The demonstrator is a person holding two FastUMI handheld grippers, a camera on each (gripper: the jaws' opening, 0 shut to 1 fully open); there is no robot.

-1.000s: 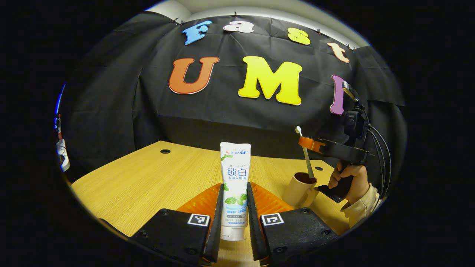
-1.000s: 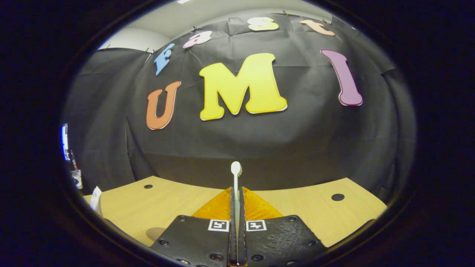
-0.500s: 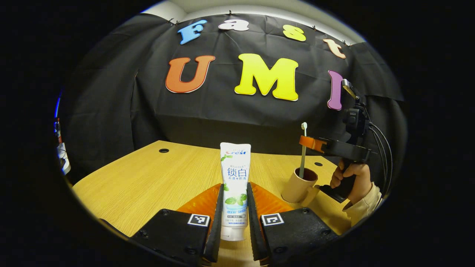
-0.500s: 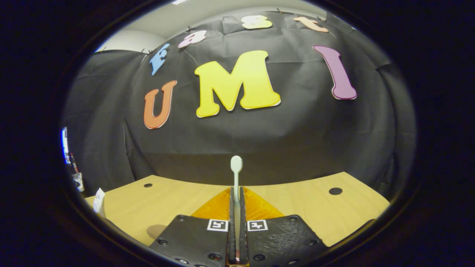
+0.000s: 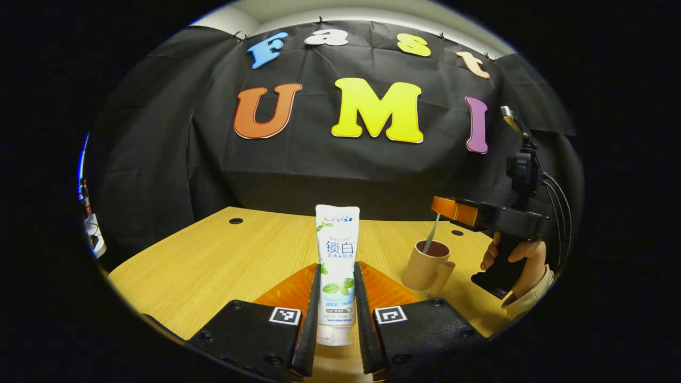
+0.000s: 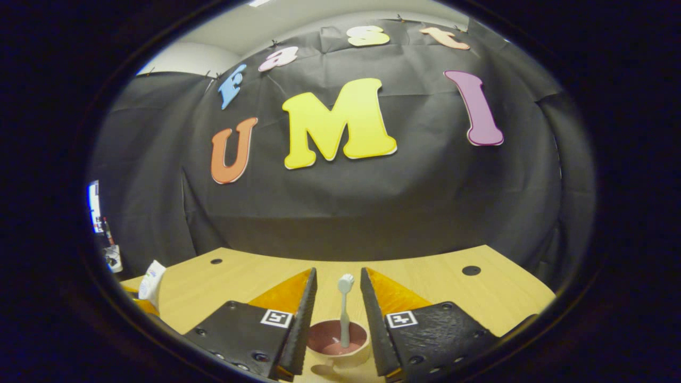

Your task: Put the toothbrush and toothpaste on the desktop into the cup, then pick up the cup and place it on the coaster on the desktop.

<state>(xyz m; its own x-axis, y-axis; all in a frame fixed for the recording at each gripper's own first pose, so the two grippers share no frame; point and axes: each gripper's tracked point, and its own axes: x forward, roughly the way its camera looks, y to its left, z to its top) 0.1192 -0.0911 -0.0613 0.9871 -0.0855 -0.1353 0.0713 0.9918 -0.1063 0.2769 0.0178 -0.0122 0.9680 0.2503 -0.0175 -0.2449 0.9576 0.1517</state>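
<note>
- Left gripper [image 5: 336, 298] stays clamped on the upright white plastic toothpaste tube [image 5: 337, 266].
- Right gripper [image 6: 336, 314], closed on the slim white toothbrush [image 6: 345, 308] before, now spreads apart; the brush stands in the beige round cup [image 6: 339, 346] directly below.

left gripper [image 5: 336, 319] clamps toothpaste [image 5: 337, 266] upright | cup [image 5: 425, 264] right

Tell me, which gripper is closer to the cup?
The right gripper: it hangs open just above the cup, toothbrush standing inside. The left gripper is farther off, clamping the toothpaste.
</note>
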